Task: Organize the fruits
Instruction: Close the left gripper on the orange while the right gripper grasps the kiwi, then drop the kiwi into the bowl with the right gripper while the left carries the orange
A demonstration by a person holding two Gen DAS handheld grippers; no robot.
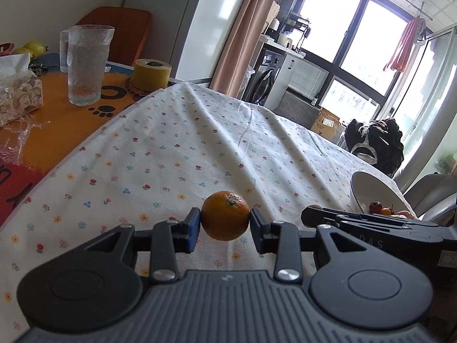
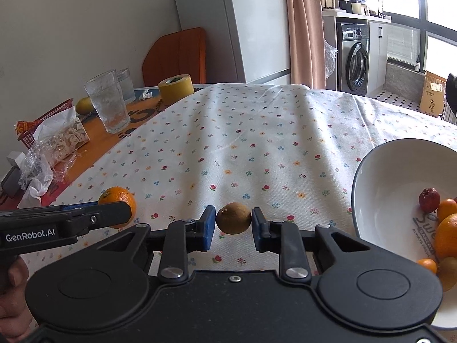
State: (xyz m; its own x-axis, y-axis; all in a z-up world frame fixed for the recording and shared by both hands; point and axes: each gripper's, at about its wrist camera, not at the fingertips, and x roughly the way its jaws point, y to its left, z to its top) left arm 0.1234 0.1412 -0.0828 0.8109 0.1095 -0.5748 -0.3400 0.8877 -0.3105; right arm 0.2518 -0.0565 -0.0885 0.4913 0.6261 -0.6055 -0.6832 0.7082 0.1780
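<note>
The mandarin is pinched in the left gripper above the tabletop, and the small brown fruit is pinched in the right gripper. The white bowl, already holding fruit, lies at about three o'clock of both. I would carry each over the rim in turn, keeping the squeeze until low inside, so neither fruit bounces out.

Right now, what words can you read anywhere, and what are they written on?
"GenRobot.AI": on the side of the black left gripper.
"ALWAYS FRESH": inside the white ceramic bowl; the larger word above it is partly hidden by fruit.
Too blurred to read: marks on the brown cardboard box, the yellow tape roll's label, and the large letters on the orange table mat.
</note>
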